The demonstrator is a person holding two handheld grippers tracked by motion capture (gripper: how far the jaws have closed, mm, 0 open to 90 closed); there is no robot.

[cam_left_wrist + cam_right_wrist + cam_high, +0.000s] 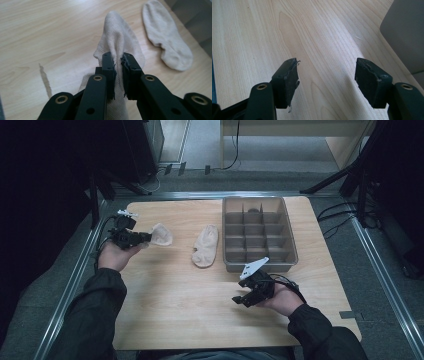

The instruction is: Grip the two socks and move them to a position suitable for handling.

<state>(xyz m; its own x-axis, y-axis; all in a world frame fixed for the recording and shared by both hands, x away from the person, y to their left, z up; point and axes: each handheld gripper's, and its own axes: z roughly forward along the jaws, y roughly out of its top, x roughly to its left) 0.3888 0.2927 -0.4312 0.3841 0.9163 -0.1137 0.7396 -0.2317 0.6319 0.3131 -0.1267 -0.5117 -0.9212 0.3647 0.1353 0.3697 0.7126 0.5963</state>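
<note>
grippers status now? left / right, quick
Left gripper: shut on a beige sock, pinching a fold of it above the table.
Right gripper: open, nothing between its jaws, over bare wood.

Two beige socks point(205, 246) point(161, 234), one grey divided tray point(291, 251), two hand-held grippers point(146, 238) point(241, 300), one wooden table point(180, 300).

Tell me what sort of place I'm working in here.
Probably a lab or data-recording station, not a home. A wooden table with metal rails along its edges stands among dark stands and floor cables. On it are staged props: a grey divided bin and two beige socks, one flat, one pinched by the left gripper.
</note>
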